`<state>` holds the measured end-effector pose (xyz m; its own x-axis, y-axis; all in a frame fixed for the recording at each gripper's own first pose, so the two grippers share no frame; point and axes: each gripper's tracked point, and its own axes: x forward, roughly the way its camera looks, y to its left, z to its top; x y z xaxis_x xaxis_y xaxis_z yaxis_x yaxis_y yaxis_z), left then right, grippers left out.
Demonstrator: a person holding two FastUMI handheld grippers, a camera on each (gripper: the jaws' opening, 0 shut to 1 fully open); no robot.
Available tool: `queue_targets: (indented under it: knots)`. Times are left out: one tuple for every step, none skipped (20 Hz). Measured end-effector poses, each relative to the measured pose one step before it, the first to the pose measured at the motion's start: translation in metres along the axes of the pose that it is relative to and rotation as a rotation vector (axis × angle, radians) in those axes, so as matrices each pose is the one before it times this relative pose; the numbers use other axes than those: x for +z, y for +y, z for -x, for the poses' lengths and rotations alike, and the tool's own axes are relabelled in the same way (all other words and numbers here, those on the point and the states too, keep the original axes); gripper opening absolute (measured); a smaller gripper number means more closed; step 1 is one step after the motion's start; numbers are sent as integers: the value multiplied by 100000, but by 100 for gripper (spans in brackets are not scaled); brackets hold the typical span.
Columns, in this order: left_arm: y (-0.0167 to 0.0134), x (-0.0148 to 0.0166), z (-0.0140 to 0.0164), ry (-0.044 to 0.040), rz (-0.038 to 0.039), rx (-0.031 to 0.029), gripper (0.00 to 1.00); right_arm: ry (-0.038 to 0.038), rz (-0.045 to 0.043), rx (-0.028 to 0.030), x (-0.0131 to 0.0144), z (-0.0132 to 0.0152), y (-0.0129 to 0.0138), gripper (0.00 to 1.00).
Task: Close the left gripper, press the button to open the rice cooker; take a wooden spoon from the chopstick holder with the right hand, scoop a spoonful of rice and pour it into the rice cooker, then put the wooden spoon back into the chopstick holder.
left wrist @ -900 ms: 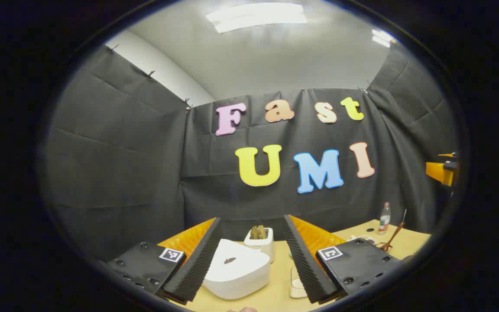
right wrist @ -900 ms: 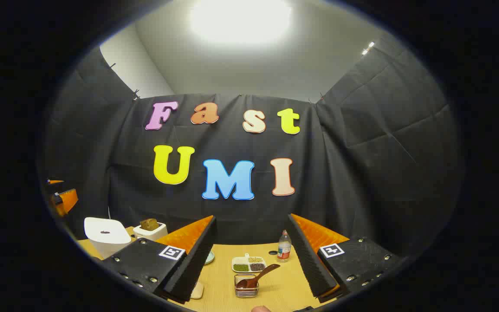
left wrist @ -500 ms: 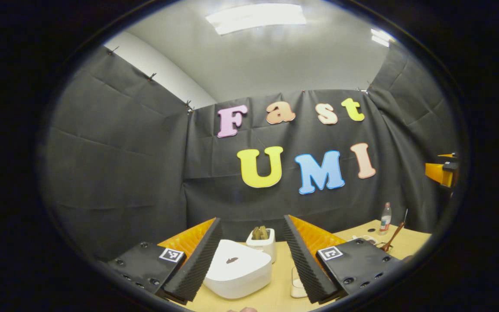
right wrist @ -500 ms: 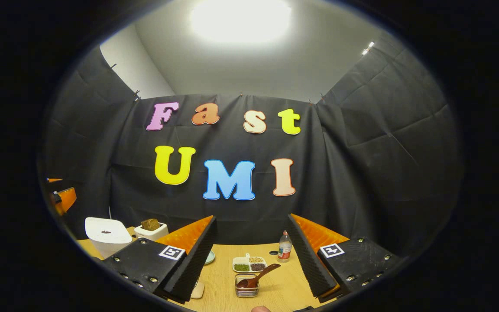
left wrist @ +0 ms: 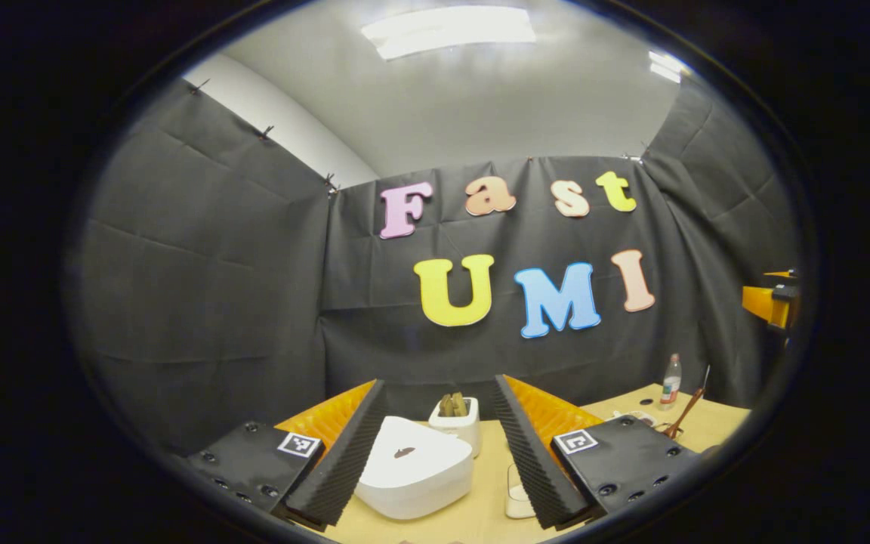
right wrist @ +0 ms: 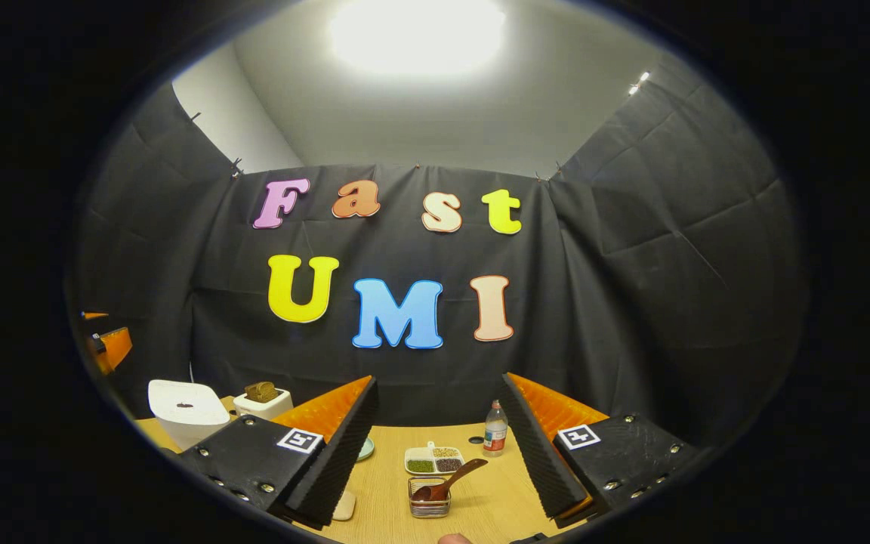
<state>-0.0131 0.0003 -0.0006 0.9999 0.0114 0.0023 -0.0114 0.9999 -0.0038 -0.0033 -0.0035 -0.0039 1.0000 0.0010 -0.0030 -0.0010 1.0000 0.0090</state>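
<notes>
white rice cooker (left wrist: 414, 468) lid closed, white pot (left wrist: 458, 423) just behind, bare table (right wrist: 480, 506) beside wire holder (right wrist: 429, 499)

White rice cooker (left wrist: 414, 470), brown wooden spoon (right wrist: 446, 482), pale wood-grain table (right wrist: 480, 508).

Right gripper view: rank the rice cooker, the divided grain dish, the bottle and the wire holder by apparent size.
1. rice cooker
2. divided grain dish
3. wire holder and bottle look alike; differing nearness to the camera leaves their order unsure.

left gripper (left wrist: 435, 446) open, rice cooker (left wrist: 414, 468) closed
</notes>
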Motion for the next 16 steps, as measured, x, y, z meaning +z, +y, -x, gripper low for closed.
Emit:
queue_targets:
  knots:
    - [43,112,-108,-1,-26,-101,97,32,-8,55,47,27,33,98]
    - [152,187,-119,-142,-12,357,99,117,77,-16,-78,13,-16,97]
    - [107,81,-119,-222,-60,-116,96,153,61,92,-32,-64,29,97]
    - [236,104,-69,-486,-37,534,92,98,-21,135,-74,-36,80,97]
    - [-42,-67,-46,-40,146,-511,88,44,-29,85,75,-10,107,97]
    - [55,-46,135,-87,-247,263,85,5,-96,124,-15,-74,46,97]
    - [290,77,-304,-137,377,-297,80,51,-42,160,51,-116,98,97]
    - [32,97,-28,11,282,201,76,10,69,115,-53,-51,113,97]
    - [382,-20,-193,-102,279,806,71,-51,110,189,74,-78,154,97]
    - [237,20,-102,117,569,382,55,65,225,225,-123,26,96,97]
    - [190,40,125,116,645,773,51,-79,256,62,82,-5,67,97]
    - [293,-71,-35,493,913,101,44,-115,236,132,-12,37,112,97]
    - [-181,-259,-93,803,856,-1606,32,-11,151,51,56,1,70,97]
    - [367,-130,-118,156,317,1553,33,42,61,-28,-118,-70,81,97]
    - [53,-420,44,1341,1020,-2631,29,16,-3,-3,57,67,109,97]
    - [314,-188,-222,888,73,-755,15,-33,-52,-183,3,88,88,97]
